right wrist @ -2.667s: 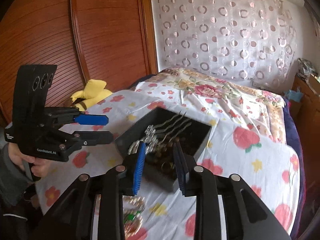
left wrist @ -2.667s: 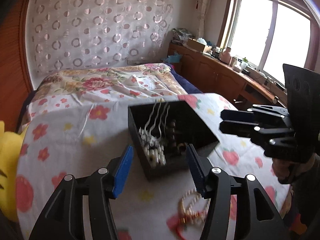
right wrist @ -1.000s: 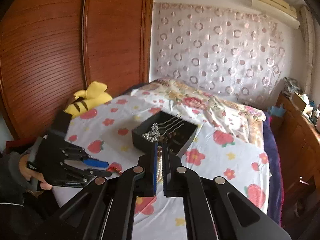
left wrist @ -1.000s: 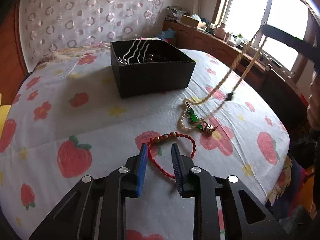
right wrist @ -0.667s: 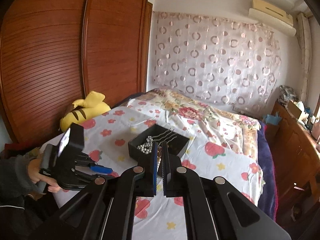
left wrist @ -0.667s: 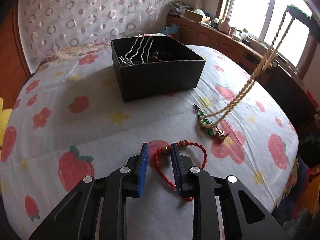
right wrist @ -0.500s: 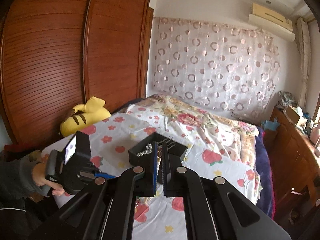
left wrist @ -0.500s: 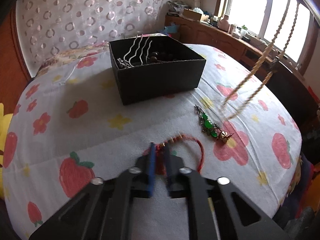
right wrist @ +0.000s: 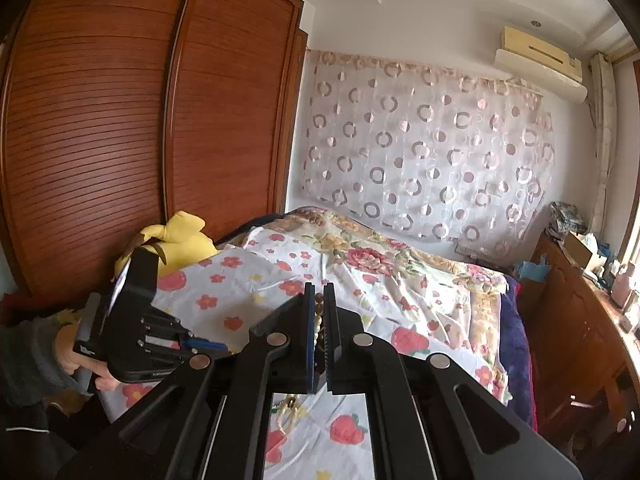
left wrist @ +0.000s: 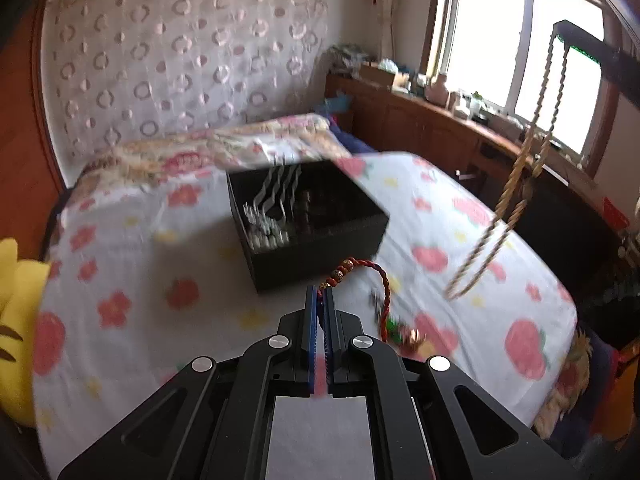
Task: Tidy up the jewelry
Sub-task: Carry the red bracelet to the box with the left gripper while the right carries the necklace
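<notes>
Jewelry was split between both tools. Red cord bracelet [left wrist: 372,280] hung pinched in the left gripper [left wrist: 320,300] at six o'clock, just before the black box [left wrist: 308,224] (hairpins inside). At three o'clock a pearl necklace [left wrist: 516,184] dangled, clamped in the right gripper [right wrist: 319,300], above the flowered bedspread [left wrist: 132,240].

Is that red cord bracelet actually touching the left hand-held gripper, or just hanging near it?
Touching. The left wrist view shows the left hand-held gripper closed on the red bracelet, whose cord emerges from between the blue pads and loops off to the right.
</notes>
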`<state>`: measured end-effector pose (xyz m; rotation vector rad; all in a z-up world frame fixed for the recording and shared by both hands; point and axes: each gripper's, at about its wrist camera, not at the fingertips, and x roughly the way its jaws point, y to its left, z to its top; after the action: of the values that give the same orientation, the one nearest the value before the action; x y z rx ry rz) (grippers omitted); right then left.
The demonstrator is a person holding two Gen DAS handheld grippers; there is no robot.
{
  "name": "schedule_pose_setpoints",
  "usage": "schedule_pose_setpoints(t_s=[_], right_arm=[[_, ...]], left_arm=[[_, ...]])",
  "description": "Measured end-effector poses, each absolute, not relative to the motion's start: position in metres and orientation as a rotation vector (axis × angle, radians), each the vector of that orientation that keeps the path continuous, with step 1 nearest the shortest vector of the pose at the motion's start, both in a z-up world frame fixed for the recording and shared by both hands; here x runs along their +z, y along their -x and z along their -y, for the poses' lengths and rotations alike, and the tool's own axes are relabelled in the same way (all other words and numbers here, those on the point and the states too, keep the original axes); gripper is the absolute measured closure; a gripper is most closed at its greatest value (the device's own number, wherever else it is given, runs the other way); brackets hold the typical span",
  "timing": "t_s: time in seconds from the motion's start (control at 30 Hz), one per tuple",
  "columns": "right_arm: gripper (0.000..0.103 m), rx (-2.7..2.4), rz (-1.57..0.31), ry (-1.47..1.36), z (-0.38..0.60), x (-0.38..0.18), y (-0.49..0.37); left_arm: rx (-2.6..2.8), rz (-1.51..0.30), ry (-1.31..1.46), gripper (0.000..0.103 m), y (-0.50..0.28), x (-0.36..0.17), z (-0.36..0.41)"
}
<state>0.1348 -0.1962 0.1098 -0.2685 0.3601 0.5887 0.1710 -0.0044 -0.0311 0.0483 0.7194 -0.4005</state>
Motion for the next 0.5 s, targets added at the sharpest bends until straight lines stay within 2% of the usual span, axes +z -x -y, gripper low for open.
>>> schedule_pose_setpoints(t_s=[0.27, 0.5], right_arm=[[0.098, 0.581, -0.333, 0.275, 0.184, 0.125, -0.162], [0.098, 0.589, -0.338, 0.291, 0.170, 0.132, -0.200]], left_arm=[[-0.367, -0.644, -0.021, 0.101, -0.197, 0.010, -0.002], [-0.357, -0.644, -0.009, 0.101, -0.223, 0.014, -0.008]])
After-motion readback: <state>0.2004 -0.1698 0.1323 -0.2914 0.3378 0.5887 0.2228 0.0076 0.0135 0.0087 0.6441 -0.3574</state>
